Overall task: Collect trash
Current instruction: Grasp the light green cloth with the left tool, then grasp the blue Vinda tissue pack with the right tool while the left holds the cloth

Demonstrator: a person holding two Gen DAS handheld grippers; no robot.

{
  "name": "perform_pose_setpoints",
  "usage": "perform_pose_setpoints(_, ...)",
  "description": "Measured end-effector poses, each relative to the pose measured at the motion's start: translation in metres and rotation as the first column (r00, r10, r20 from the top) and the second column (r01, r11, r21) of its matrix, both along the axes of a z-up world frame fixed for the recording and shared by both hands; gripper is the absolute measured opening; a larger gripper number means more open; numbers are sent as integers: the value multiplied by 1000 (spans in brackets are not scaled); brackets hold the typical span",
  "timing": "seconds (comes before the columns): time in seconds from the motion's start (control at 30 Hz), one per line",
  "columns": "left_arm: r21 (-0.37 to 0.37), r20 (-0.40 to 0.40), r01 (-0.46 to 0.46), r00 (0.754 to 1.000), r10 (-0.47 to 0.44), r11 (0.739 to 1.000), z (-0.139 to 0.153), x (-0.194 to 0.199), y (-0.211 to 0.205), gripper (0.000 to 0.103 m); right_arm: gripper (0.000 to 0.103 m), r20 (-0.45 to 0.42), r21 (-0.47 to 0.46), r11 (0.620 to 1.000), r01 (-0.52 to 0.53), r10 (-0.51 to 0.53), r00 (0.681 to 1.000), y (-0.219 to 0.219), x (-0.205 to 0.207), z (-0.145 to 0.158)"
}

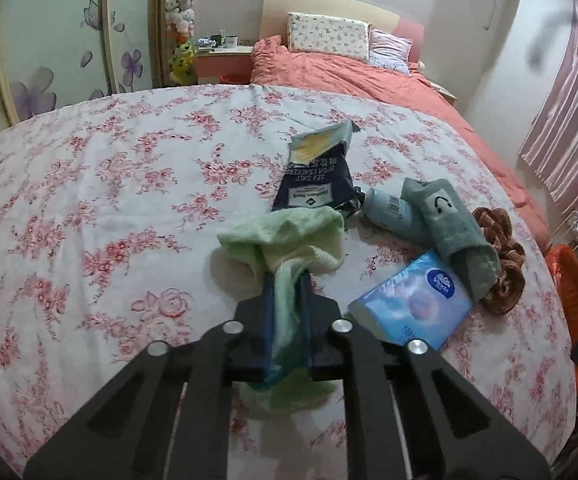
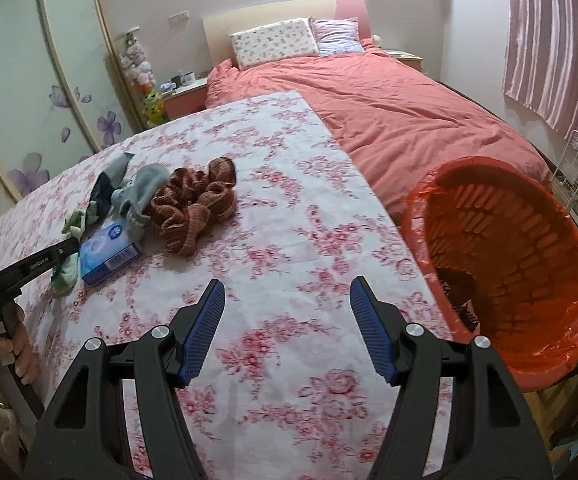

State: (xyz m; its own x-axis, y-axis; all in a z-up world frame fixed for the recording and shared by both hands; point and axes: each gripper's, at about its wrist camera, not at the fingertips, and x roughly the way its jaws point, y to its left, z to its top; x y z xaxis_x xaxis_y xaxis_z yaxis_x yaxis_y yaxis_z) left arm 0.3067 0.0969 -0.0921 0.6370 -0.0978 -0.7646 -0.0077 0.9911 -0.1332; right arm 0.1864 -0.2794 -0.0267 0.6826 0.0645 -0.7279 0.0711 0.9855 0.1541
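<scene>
Two tools work over a surface covered with a pink-flowered cloth point(image 1: 89, 208). In the left wrist view, the left tool point(image 1: 287, 280) sits at lower centre with its jaws pressed narrow on a pale green cloth point(image 1: 289, 240), which bunches beyond the tips and hangs down below the fingers. Just above it in the frame lies an opened dark blue cracker bag point(image 1: 317, 176), touching the cloth's far edge. To the right of the bag a light blue bottle point(image 1: 389, 210) lies on its side, partly under a grey-green sock point(image 1: 449, 232) with a small smile mark. A blue tissue pack point(image 1: 413, 304) lies at lower right, touching the sock, and a brown ruffled scrunchie point(image 1: 501, 256) sits at the sock's right side.

In the right wrist view, the right tool point(image 2: 287, 292) hovers at lower centre with its blue pads wide apart and nothing between them, only flowered cloth beneath. An orange basket lined with an orange bag point(image 2: 561, 320) stands at the right edge, beside the surface. A hand point(image 2: 9, 352) at the lower left grips the left tool's handle. Behind, a bed with a coral cover point(image 2: 409, 120) fills the upper part of the frame.
</scene>
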Motion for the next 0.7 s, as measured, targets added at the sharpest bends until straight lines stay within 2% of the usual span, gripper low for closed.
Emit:
perform_pose_setpoints(0.23, 67, 38, -77, 997, 74, 995, 6, -19, 47, 10, 65, -1, -4, 998, -59, 59, 998, 28, 9, 1)
perform_pose_setpoints(0.47, 42, 22, -151, 988, 150, 988, 1, -22, 92, 10, 65, -5, 12, 988, -152, 152, 988, 81, 22, -1)
perform_pose_setpoints(0.7, -11, -7, -151, 988, 151, 988, -4, -18, 100, 17, 65, -38, 28, 973, -227, 228, 973, 138, 40, -9)
